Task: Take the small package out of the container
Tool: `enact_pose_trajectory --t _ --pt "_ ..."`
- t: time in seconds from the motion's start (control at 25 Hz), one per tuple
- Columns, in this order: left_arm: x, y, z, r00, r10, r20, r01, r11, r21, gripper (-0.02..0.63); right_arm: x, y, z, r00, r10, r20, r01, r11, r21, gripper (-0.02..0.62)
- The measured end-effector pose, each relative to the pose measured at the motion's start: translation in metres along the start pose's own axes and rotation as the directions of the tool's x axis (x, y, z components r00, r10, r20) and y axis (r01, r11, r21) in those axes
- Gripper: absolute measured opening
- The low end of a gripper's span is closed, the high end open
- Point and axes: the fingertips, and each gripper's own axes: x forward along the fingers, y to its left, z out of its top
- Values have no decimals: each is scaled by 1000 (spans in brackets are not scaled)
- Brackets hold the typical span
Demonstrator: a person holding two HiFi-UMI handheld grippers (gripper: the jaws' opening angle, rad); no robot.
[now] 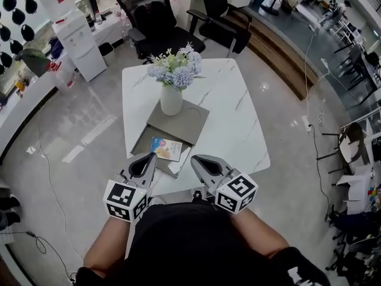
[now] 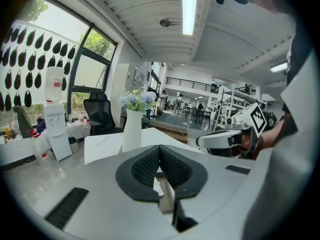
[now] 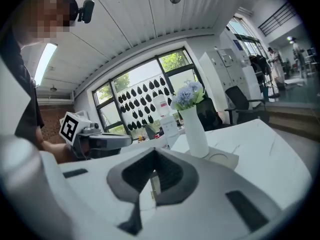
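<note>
Just beyond closed fingers of left gripper [image 1: 151, 158], small package [image 1: 166, 148] in container [image 1: 144, 143]

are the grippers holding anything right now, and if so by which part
Nothing is held. The left gripper and the right gripper each have their jaws shut together with nothing between them. The small package lies just ahead of them, not gripped.

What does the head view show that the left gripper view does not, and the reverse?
Only the head view: the small package in the grey container at the near edge of the white table. Only the left gripper view: the ceiling light strip and the jaws of the left hand-held gripper, shut and empty. Both: the white vase of flowers, the table, the right hand-held gripper.
</note>
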Motion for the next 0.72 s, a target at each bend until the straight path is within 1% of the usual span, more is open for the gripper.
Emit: enact_pose_trajectory --t 0.08,0.2,0.4,0.64,0.72 --pt "4 1 -2 1000 14 -15 -14 1000 13 2 2 -2 -3 1000 13 -11 -13 1000 -5 2" --pt "5 3 -4 999 32 -33 -32 999 7 2 4 -5 -3 999 32 -15 -32 999 -2 1" --pt "10 2 1 999 40 -26 -39 999 8 2 4 -13 0 999 33 -9 -33 999 10 0" --pt "9 -1 6 999 41 -7 -40 999 35 3 3 -11 -2 999 37 -8 -37 999 21 2" --pt "9 -3 5 999 37 -9 -37 998 47 26 3 -11 -3 999 36 -6 -36 999 24 2"
